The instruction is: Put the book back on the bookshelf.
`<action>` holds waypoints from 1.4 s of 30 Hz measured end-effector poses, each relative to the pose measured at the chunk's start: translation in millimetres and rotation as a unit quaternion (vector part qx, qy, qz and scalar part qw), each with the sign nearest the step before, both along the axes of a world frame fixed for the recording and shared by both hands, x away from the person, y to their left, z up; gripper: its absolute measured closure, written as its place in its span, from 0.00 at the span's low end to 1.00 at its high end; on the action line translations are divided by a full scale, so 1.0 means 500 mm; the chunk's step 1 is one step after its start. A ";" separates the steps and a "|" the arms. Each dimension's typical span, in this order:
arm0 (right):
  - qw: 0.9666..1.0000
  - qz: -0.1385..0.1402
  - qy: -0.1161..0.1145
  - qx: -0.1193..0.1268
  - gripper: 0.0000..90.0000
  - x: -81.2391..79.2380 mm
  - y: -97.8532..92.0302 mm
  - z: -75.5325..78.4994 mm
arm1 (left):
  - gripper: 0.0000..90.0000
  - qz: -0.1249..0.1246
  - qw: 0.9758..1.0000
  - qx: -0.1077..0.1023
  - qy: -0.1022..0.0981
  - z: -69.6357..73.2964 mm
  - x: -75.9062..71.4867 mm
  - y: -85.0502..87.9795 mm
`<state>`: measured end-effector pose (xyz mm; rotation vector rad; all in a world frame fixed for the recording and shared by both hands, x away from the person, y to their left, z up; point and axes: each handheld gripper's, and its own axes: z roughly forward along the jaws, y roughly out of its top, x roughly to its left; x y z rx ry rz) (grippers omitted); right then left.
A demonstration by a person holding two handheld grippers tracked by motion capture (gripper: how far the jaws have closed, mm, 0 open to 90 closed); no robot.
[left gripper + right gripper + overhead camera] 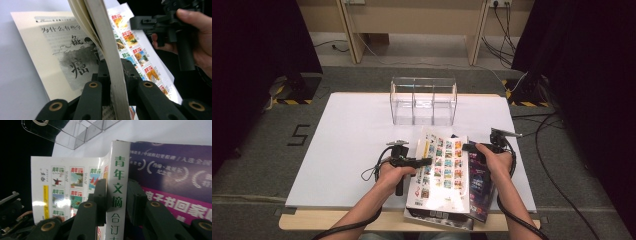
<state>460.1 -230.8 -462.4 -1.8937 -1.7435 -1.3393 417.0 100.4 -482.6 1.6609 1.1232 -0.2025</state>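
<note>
a thick white paperback book with a grid of small colourful cover pictures (442,167) is lying near the front edge of the white table board (347,150), resting on top of a purple-covered magazine (482,192), with its long axis running from the person toward the clear acrylic three-compartment organiser (423,101) standing further back.

the left gripper (424,161) is reaching in from the left side, and in the left gripper view its black jaws are sitting close together on either side of the book's page edge, pinching the block while the front cover is hanging open over a printed page.

the right gripper (468,147) is coming in from the opposite side. in the right gripper view the white spine with green characters (117,185) is standing upright between its jaws; the left pad is looking pressed against it, while the right pad is appearing to stand a sliver off, so a firm clamp cannot be told.

the book is thus lying directly between the two grippers, both equally near, and any lift is judged to depend on squeezing along its short axis.
</note>
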 end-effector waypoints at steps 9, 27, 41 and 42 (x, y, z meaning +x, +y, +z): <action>1.000 -0.005 0.025 0.012 0.64 0.015 0.012 -0.015 | 0.90 0.001 1.000 -0.012 0.012 -0.008 0.004 0.006; 1.000 0.003 0.017 0.020 0.65 0.016 0.010 -0.036 | 0.92 0.000 1.000 -0.017 0.018 -0.022 0.006 0.009; 0.999 0.018 0.011 0.042 0.82 0.021 0.020 -0.011 | 0.71 0.002 1.000 0.013 0.020 -0.011 0.008 0.029; 0.999 0.018 0.003 0.050 0.82 0.018 0.023 0.001 | 0.54 0.020 0.999 0.041 0.019 -0.003 0.002 0.047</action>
